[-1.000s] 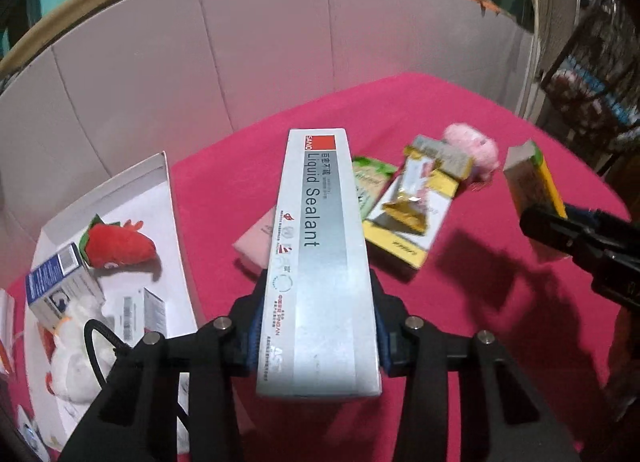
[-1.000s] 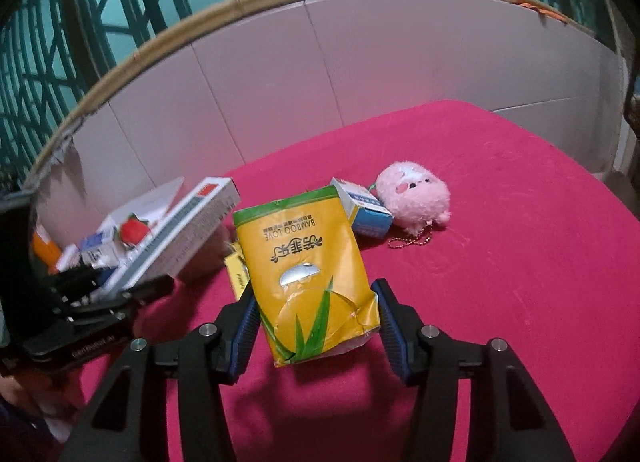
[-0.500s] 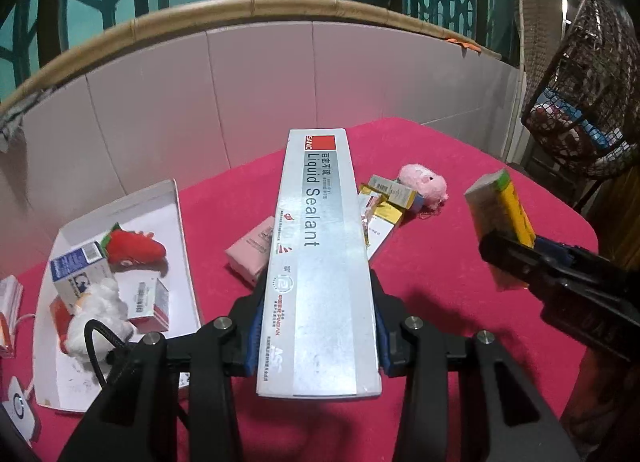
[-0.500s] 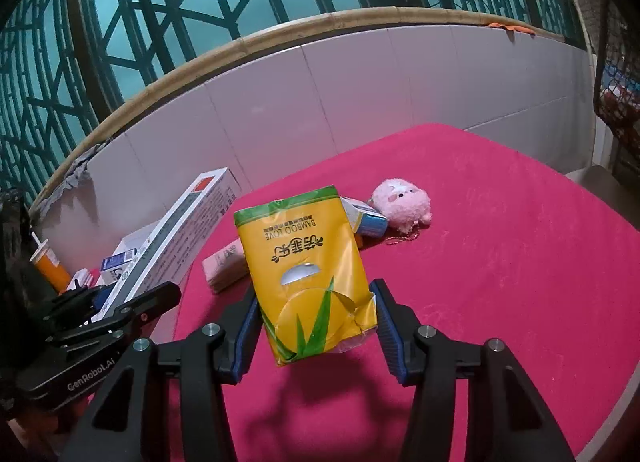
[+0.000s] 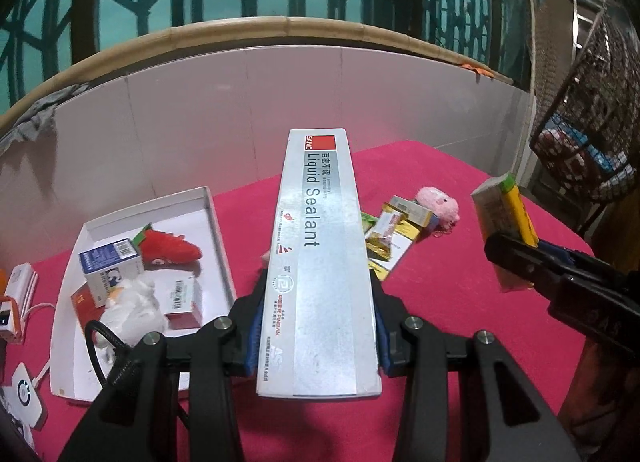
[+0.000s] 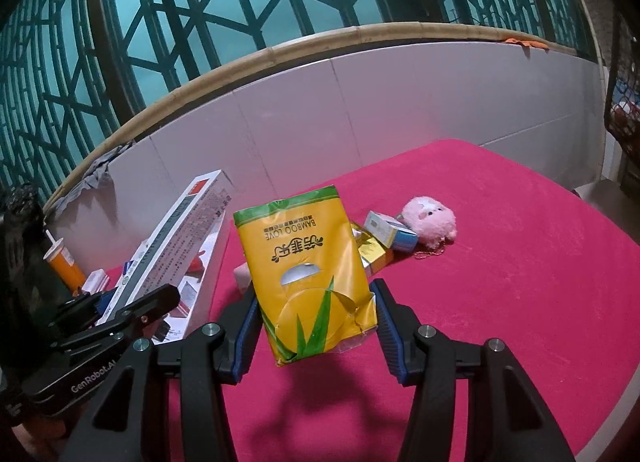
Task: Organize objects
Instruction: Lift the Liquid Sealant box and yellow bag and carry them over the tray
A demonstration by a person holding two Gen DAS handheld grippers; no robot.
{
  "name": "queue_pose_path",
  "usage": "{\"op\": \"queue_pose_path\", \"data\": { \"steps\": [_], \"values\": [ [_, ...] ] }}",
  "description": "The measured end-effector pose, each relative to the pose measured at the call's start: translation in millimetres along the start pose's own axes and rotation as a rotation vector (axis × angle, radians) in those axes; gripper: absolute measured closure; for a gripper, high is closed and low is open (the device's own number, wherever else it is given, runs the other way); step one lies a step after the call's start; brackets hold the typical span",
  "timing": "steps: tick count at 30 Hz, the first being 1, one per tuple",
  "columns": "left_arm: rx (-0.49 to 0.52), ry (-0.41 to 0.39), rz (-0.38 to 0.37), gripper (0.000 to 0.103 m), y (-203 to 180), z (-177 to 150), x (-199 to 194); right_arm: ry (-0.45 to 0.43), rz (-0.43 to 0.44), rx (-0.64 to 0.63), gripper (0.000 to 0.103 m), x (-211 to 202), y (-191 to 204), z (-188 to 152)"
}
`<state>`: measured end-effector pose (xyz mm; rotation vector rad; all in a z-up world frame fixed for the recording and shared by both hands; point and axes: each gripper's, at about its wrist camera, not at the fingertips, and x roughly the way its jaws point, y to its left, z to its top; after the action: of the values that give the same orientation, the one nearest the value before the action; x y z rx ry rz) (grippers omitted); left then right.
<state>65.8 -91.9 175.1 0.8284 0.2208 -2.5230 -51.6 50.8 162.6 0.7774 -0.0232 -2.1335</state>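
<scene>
nearby, pink plush pig (image 5: 438, 204) beside small boxes (image 5: 404, 214)

**Colours on the pink cloth**

You hold a silver-grey sealant box (image 5: 320, 278) with a red square, and a yellow tissue pack (image 6: 306, 274) edged green with green leaves. The tablecloth (image 6: 500, 262) is magenta; the plush pig (image 6: 430, 218) pale pink.

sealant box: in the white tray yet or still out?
Out. The sealant box is clamped in the left hand-held gripper, above the red cloth, beside the white tray.
</scene>
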Motion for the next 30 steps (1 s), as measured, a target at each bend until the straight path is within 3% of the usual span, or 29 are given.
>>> {"op": "queue_pose_path", "data": {
  "steps": [30],
  "values": [
    [-0.188, -0.045, 0.103, 0.061, 95.6, -28.4, -35.3, 0.056, 0.075, -0.12, 0.046, 17.6, 77.2, -5.6]
  ]
}}
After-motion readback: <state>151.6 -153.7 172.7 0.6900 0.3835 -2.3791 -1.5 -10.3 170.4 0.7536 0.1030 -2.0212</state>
